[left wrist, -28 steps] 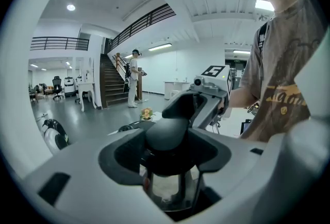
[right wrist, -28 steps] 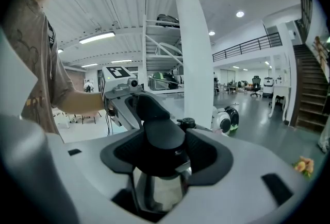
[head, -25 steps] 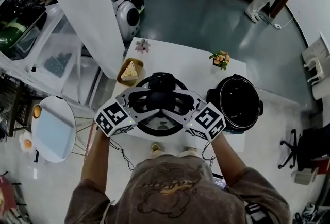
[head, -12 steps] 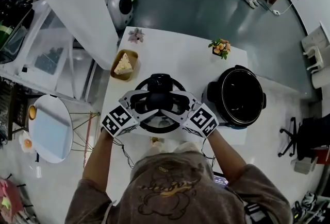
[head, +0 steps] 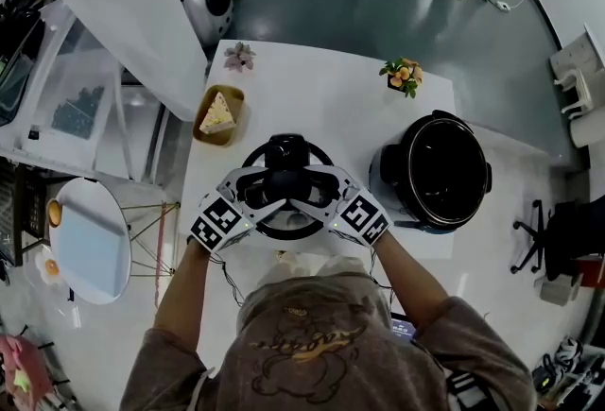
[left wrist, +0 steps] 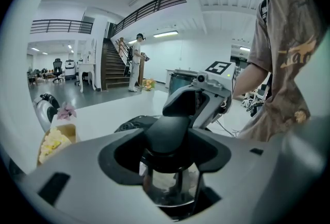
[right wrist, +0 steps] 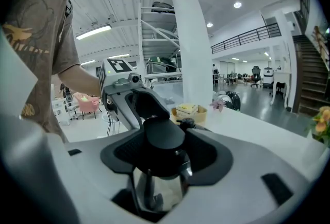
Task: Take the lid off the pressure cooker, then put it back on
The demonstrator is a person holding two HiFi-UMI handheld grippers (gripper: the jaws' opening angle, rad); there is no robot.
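**On the white table** (head: pixel 321 107), the pressure cooker's pot (head: pixel 442 171) stood open at the right side, its dark inside showing. The lid (head: pixel 286 154) was off it, to the pot's left, over the middle of the table and just in front of us. Lid and pot were apart, not touching.

We held the lid by its black handle (left wrist: pixel 170 125) from both ends.
- The left gripper (left wrist: pixel 167 139) had its jaws closed on one end, the black pads pressed to either side. The lid's glass showed beneath.
- The right gripper (right wrist: pixel 162 143) was clamped on the opposite end in the same way, its jaws standing fairly wide round the thick handle.
- The two grippers faced each other across the lid.

We could not tell whether the lid's rim touched the table.

A bowl (head: pixel 216 114) with a yellow wedge of food sat near the table's left edge, beyond the lid. A pink flower (head: pixel 239 55) lay at the far left corner. A small orange-topped plant (head: pixel 403 74) stood beyond the pot.
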